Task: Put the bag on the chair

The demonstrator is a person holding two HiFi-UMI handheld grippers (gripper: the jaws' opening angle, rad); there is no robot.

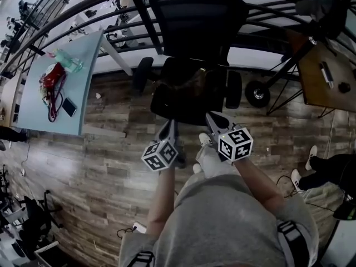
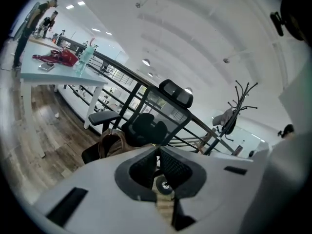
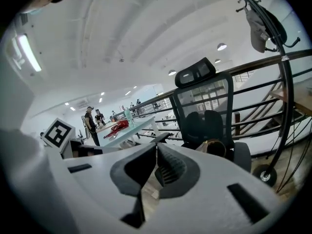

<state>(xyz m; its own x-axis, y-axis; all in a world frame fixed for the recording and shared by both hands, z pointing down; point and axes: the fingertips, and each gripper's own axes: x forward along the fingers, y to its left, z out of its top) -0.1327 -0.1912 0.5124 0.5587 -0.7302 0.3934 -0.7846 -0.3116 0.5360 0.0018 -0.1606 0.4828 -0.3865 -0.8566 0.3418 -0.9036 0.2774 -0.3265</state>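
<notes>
Left tongs (image 2: 158, 148) and right tongs (image 3: 156, 145) were clenched empty; the bag (image 2: 111, 144) (brown only in their views) was seen on the chair (image 2: 146, 128).

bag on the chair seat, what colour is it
The bag is brown, clearest in the left gripper view.

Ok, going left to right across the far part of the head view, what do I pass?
Light blue table → black office chair with the brown bag on its seat → black wheel → wooden desk.
</notes>
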